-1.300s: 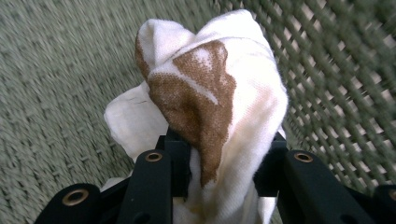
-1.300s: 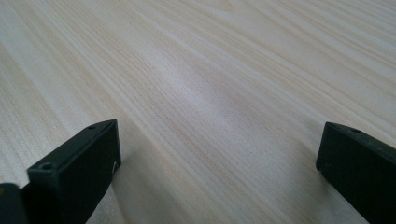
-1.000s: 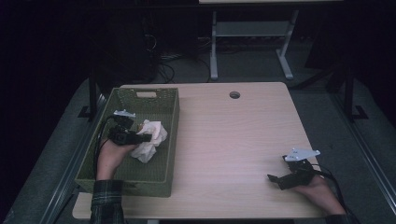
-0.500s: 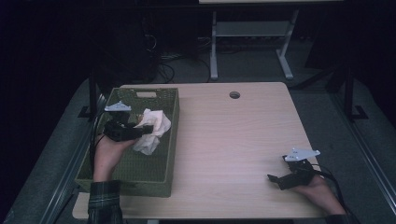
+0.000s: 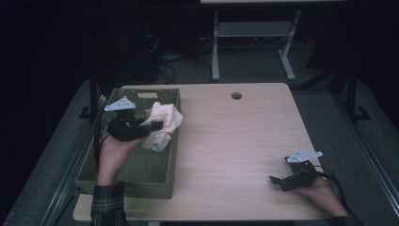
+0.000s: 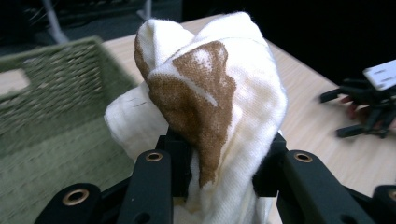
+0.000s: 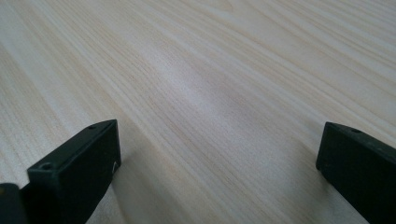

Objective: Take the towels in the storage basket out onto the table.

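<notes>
Left gripper (image 6: pixel 219 172) pinches soft, bunched, brown-patched knit cloth (image 6: pixel 210 98).

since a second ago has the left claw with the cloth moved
Yes. In the high view the left claw, shut on the cream cloth, has risen from the middle of the green basket and shifted toward its far right rim.
</notes>
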The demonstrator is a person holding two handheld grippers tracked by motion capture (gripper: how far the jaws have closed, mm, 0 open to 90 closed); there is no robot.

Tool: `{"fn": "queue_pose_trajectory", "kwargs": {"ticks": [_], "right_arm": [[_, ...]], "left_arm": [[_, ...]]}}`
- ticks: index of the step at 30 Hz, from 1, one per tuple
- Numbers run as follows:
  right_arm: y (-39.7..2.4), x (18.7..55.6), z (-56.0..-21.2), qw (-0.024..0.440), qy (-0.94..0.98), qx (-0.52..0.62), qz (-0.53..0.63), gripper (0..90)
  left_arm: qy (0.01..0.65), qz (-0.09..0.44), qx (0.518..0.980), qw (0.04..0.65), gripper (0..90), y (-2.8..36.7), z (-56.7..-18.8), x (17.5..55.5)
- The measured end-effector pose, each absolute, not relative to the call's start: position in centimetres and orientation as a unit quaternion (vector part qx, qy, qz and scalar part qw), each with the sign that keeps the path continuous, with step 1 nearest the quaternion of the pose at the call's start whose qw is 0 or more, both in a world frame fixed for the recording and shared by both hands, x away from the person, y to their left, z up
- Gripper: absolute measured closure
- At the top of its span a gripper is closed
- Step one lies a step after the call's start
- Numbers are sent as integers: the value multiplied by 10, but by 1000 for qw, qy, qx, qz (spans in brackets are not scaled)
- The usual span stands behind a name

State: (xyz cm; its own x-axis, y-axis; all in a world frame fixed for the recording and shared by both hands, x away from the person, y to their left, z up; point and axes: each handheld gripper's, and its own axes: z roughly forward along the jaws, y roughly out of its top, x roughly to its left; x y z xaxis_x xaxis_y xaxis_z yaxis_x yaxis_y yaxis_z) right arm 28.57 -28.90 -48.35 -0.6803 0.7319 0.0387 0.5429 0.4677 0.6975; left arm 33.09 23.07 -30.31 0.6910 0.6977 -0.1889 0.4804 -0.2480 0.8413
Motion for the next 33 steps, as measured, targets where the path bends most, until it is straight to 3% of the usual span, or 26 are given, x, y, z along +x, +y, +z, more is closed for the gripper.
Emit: {"fn": "queue_pose_trajectory", "kwargs": {"ticks": [33], "right_arm": [[-289, 286, -484, 135, 845, 377, 353, 0]], "left_arm": [[282, 65, 811, 509, 657, 118, -304, 329]]}}
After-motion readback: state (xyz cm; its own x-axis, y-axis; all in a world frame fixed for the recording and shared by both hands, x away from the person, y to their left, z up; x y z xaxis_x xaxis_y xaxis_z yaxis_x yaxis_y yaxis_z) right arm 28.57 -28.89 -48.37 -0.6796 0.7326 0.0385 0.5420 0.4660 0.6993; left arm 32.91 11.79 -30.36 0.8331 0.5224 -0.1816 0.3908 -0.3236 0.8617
